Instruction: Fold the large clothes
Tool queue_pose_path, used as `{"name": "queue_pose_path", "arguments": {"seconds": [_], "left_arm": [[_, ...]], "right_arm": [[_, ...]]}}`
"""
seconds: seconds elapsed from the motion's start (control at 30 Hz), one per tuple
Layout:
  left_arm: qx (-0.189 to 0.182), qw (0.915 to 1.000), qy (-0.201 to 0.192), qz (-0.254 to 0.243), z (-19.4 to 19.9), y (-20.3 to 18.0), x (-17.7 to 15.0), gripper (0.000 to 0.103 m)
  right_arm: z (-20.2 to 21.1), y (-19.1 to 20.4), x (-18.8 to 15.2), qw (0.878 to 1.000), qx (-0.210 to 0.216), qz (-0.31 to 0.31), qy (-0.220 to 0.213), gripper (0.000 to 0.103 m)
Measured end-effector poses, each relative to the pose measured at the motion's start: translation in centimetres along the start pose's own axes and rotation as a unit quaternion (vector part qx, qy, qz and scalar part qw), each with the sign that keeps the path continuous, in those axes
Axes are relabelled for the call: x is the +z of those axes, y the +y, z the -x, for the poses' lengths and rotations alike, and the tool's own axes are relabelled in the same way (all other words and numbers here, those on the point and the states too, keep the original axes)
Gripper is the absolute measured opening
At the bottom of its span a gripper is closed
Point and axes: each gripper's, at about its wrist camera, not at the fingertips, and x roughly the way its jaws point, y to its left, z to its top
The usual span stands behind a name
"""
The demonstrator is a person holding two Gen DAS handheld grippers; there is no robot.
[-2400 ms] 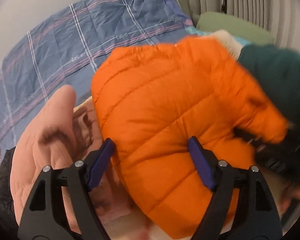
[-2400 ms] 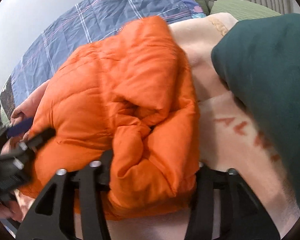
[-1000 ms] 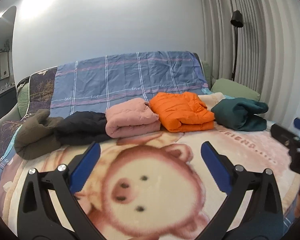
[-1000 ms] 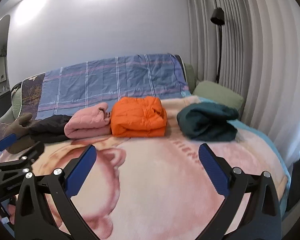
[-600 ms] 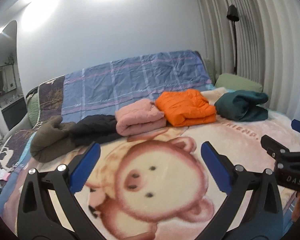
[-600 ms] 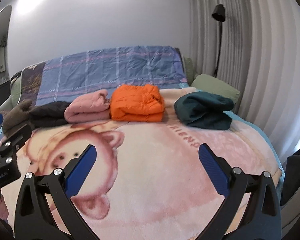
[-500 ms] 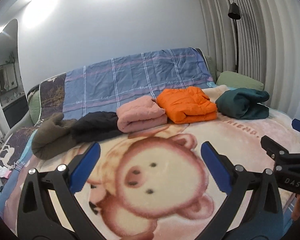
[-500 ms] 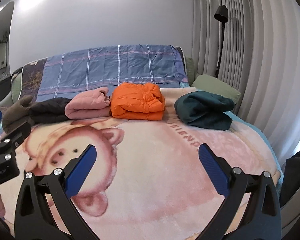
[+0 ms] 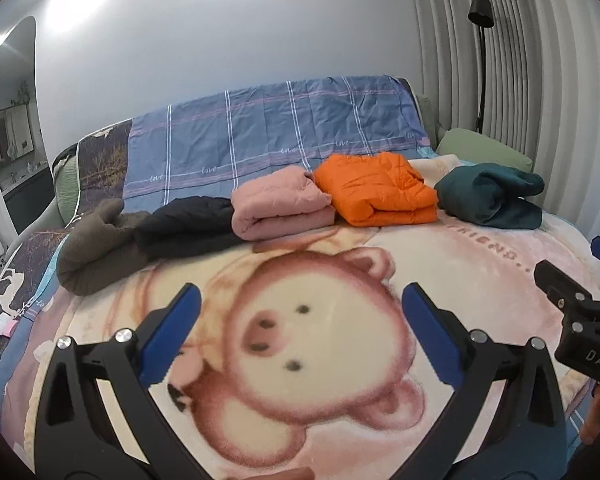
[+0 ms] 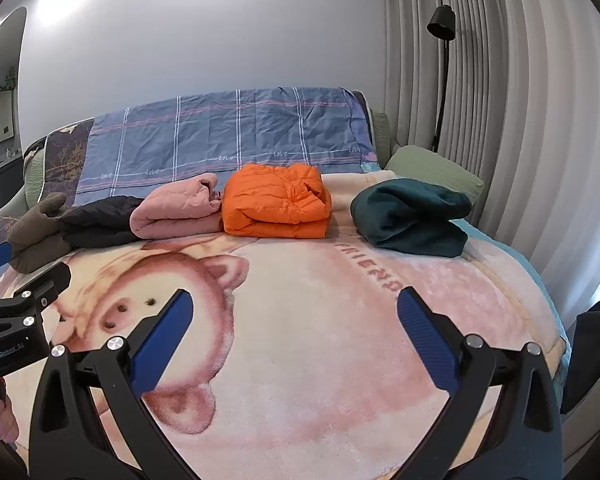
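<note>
The bed point(image 9: 500, 280) fills both views, spread with a pink blanket point(image 10: 320, 340) printed with a cartoon pig's face. Behind it at twelve o'clock a blue plaid quilt point(image 9: 280, 132) drapes up against the white wall, and a pleated curtain point(image 10: 520, 120) runs down the three o'clock side with a black floor lamp point(image 10: 442, 24) before it.

Five folded clothes lie in a row across the far part of the blanket. In the left wrist view, from nine o'clock toward three o'clock: a brown fleece point(image 9: 96, 248), a black jacket point(image 9: 188, 224) touching it, a pink jacket point(image 9: 280, 208), an orange jacket point(image 9: 376, 192) pressed against the pink one, and a green garment point(image 9: 492, 196) set apart from the orange by a strip of blanket. A pale green pillow point(image 9: 484, 150) lies just behind the green garment.

The left tool point(image 9: 300, 320) hangs over the pig print at six o'clock, its blue-padded fingers point(image 9: 172, 332) spread wide with nothing between them. The right tool point(image 10: 294, 326) likewise hangs with its pads well apart and empty, over the bare blanket, well short of the clothes. Each tool shows at the other view's edge. A bit of hand point(image 10: 0, 416) shows at eight o'clock in the right wrist view.
</note>
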Motion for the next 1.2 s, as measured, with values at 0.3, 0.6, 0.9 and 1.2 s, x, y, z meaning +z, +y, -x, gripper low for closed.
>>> {"name": "queue_pose_path", "arguments": {"seconds": [0.3,0.6,0.9,1.2], "left_arm": [[0.001,1.0000,0.001,-0.010,-0.5,-0.3,-0.2,0.101],[-0.003,0.9999,-0.001,-0.014,-0.4,-0.6,-0.2,0.101],[-0.008,0.9998,0.002,-0.018,-0.7,-0.8,-0.3,0.101],[-0.011,0.9997,0.003,-0.020,-0.7,-0.9,-0.4,0.101]], "right_arm": [[-0.5,0.7,0.1,1.000,0.001,0.015,0.002,0.102],[-0.6,0.4,0.2,1.000,-0.004,0.003,-0.002,0.102],[-0.9,0.1,0.1,1.000,-0.008,-0.003,0.002,0.102],[-1.1,0.0,0.0,1.000,-0.014,-0.005,0.005,0.102]]}}
